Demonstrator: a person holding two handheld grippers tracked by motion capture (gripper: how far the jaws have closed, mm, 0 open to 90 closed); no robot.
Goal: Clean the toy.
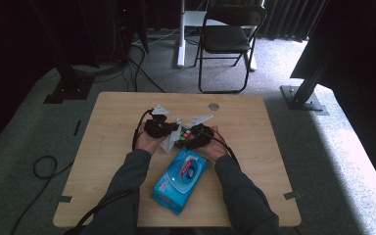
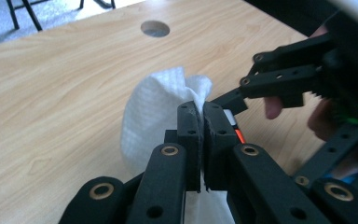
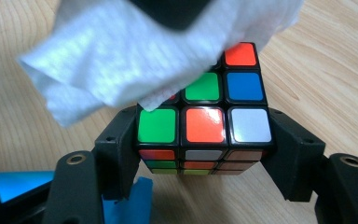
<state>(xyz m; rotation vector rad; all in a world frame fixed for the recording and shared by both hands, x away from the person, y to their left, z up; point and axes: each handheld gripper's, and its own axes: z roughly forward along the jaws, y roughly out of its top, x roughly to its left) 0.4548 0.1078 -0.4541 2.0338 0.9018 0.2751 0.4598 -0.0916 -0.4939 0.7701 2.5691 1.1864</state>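
Clamping a white wipe, left gripper, right gripper gripping puzzle cube, no legible writing.

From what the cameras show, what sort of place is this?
Probably a lab or recording studio, not a home: a lone wooden table on grey carpet, a folding chair, dark curtains and metal stand bases bolted around it.

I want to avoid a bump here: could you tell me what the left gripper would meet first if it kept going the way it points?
Probably the puzzle cube, clamped by the right gripper; the left gripper pinches a white wipe draped against it.
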